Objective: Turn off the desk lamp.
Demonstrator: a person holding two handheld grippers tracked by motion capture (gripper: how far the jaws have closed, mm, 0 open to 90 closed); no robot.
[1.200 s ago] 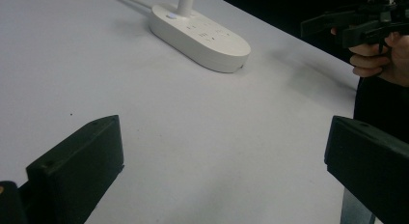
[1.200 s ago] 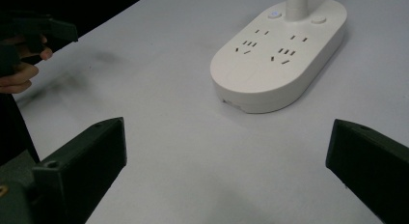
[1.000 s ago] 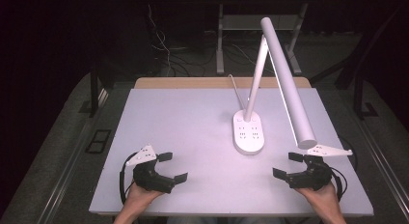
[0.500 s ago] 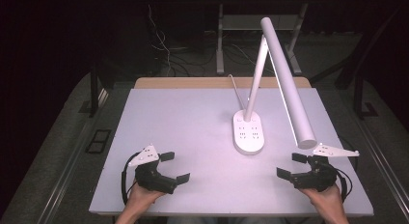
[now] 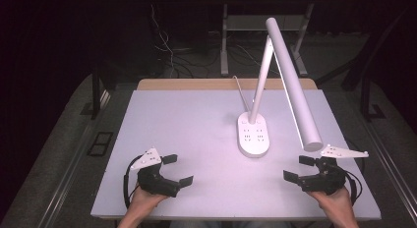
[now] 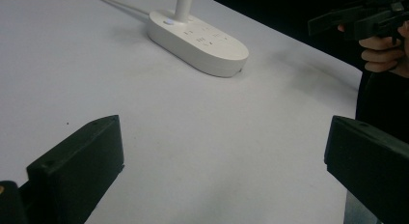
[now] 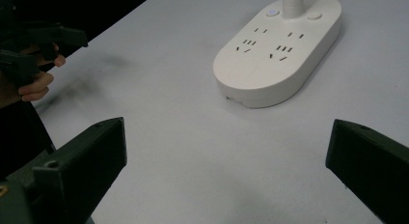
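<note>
Fingers spread wide on left gripper [image 5: 172, 170] and right gripper [image 5: 301, 168], both drawn slightly back toward the surface [image 5: 187, 125] edge; desk lamp [image 5: 253, 134] stands untouched between them, farther back.

1 desk lamp [image 5: 275, 90] w/ 1 oval socket base [image 5: 253, 134], 1 white table [image 5: 196, 125], 2 grippers: left gripper [image 5: 176, 170], right gripper [image 5: 299, 168]. 2 hands, 1 per gripper.
</note>
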